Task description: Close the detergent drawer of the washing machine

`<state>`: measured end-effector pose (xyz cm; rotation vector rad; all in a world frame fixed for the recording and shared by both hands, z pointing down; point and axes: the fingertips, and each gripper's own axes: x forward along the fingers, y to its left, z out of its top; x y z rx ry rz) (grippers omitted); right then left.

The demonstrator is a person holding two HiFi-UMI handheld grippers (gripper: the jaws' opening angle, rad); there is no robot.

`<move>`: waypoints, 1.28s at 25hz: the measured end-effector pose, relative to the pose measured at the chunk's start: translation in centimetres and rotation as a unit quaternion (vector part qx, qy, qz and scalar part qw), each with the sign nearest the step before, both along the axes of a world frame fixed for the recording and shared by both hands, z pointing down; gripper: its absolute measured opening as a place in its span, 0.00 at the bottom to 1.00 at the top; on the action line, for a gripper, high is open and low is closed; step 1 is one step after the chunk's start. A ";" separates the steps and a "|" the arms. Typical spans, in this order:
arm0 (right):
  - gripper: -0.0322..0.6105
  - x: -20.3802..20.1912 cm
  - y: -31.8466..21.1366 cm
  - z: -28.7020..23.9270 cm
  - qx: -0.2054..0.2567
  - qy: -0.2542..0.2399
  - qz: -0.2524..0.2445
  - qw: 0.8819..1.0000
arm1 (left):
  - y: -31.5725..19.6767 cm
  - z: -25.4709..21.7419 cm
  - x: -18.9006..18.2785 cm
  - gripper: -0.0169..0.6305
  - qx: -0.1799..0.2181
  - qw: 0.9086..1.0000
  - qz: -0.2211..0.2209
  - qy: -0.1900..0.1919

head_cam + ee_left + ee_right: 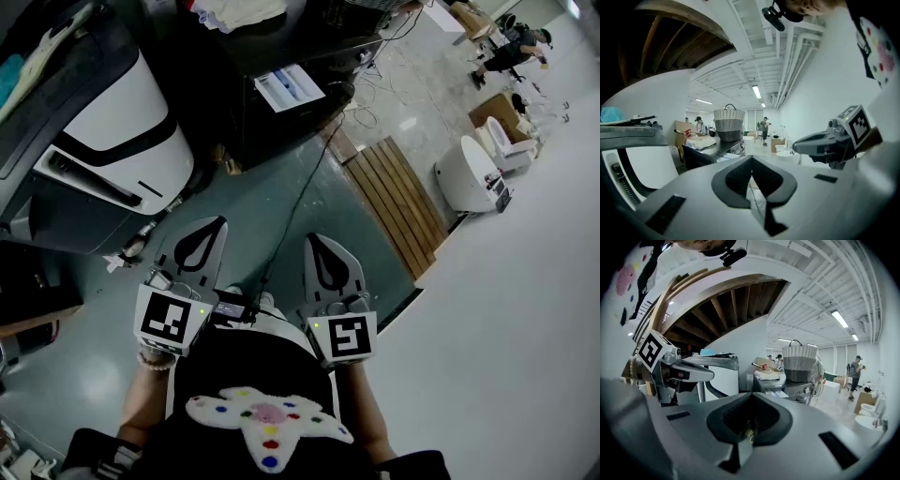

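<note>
The white washing machine (pixel 122 122) with a black band stands at the upper left of the head view, some way ahead of both grippers. It also shows at the left of the left gripper view (pixel 633 159) and behind the other gripper in the right gripper view (pixel 723 376). I cannot make out its detergent drawer in any view. My left gripper (pixel 212 225) (pixel 751 161) is shut and holds nothing. My right gripper (pixel 315 240) (pixel 750 397) is shut and holds nothing too. Both are held side by side over the grey-green floor, close to my body.
A black table (pixel 281 56) carries papers, cloth and a wicker basket (pixel 729 123). A wooden slat platform (pixel 398 202) lies to the right, white fixtures (pixel 469 173) beyond it. A black cable (pixel 300 202) runs across the floor. People stand far off (pixel 511 52).
</note>
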<state>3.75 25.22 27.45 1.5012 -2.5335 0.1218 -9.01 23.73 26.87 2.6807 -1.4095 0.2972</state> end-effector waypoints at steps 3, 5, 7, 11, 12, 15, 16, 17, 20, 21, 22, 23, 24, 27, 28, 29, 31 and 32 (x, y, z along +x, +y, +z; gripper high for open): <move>0.05 0.1 0.0 0.1 0.002 0.001 -0.002 1.000 | 0.0 0.3 0.0 0.04 0.000 1.000 0.000 -0.005; 0.05 0.2 0.1 0.1 0.001 0.002 -0.003 1.000 | 0.0 0.4 0.1 0.04 0.000 1.000 0.000 -0.007; 0.05 0.3 0.1 0.2 0.000 0.003 -0.002 1.000 | -0.1 0.5 0.1 0.04 -0.002 1.000 -0.001 -0.009; 0.05 0.5 0.1 0.3 -0.003 0.003 0.000 1.000 | -0.1 0.2 0.5 0.04 0.002 1.000 0.001 -0.003; 0.05 0.6 0.2 0.3 -0.003 0.003 0.000 1.000 | -0.1 0.2 0.6 0.04 0.002 1.000 0.001 -0.003; 0.05 0.9 0.3 0.2 0.000 0.002 -0.002 1.000 | -0.1 -0.1 1.0 0.04 0.007 1.000 0.001 -0.001; 0.05 1.0 0.3 0.2 0.000 0.002 -0.004 1.000 | 0.0 -0.1 1.1 0.04 0.007 1.000 0.000 -0.002; 0.05 1.1 0.4 0.3 0.000 0.001 -0.005 1.000 | 0.1 0.1 1.1 0.04 0.005 1.000 -0.001 -0.005; 0.05 1.4 0.4 0.1 0.002 -0.005 -0.009 1.000 | 0.4 0.4 1.1 0.04 -0.001 1.000 -0.006 -0.011; 0.05 1.5 0.4 0.0 0.005 -0.008 -0.009 1.000 | 0.4 0.3 1.2 0.04 0.001 1.000 -0.008 -0.011; 0.05 1.7 0.4 -0.1 0.007 -0.010 -0.010 1.000 | 0.5 0.2 1.3 0.04 0.003 1.000 -0.009 -0.010; 0.05 1.9 0.4 -0.2 0.009 -0.011 -0.009 1.000 | 0.6 0.1 1.5 0.04 0.004 1.000 -0.011 -0.010; 0.05 2.1 0.5 -0.3 0.010 -0.012 -0.008 1.000 | 0.7 0.1 1.7 0.04 0.004 1.000 -0.012 -0.011; 0.05 2.9 0.9 -0.3 0.012 -0.016 -0.009 1.000 | 1.1 -0.3 2.5 0.04 0.009 1.000 -0.015 -0.010; 0.05 3.2 1.0 -0.3 0.011 -0.017 -0.010 1.000 | 1.2 -0.5 2.8 0.04 0.012 1.000 -0.016 -0.008; 0.05 3.4 1.1 -0.2 0.011 -0.018 -0.010 1.000 | 1.4 -0.6 3.1 0.04 0.013 1.000 -0.017 -0.008; 0.05 3.9 1.4 -0.2 0.010 -0.022 -0.011 1.000 | 1.7 -0.6 3.6 0.04 0.013 1.000 -0.018 -0.009; 0.05 4.2 1.6 -0.1 0.010 -0.023 -0.012 1.000 | 1.9 -0.6 3.8 0.04 0.013 1.000 -0.019 -0.011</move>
